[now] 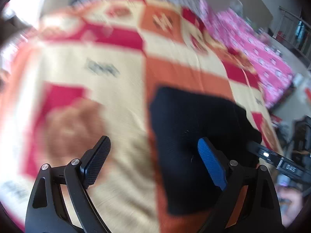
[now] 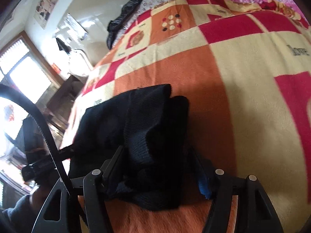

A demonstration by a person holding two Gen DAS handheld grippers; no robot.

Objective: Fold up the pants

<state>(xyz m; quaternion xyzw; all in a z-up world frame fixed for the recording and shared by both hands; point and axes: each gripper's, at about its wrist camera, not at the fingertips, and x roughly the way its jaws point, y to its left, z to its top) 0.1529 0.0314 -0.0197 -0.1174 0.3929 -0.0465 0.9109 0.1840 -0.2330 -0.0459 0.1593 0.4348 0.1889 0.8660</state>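
Note:
The black pants (image 1: 196, 136) lie folded into a compact bundle on the patterned blanket (image 1: 108, 97). In the left wrist view my left gripper (image 1: 153, 155) is open and empty, held above the bundle's left edge, one pad over blanket and the blue pad (image 1: 210, 163) over the black fabric. In the right wrist view the pants (image 2: 140, 124) sit bunched between the fingers of my right gripper (image 2: 157, 167). The fabric hides the fingertips, so I cannot tell how far the jaws are closed. The left view is motion-blurred.
The orange, red and cream blanket (image 2: 233, 62) covers the bed. A pink quilt (image 1: 250, 44) lies along the far side. A dark jacket (image 2: 124, 17) lies near the wall. A window (image 2: 21, 71) and furniture stand beside the bed.

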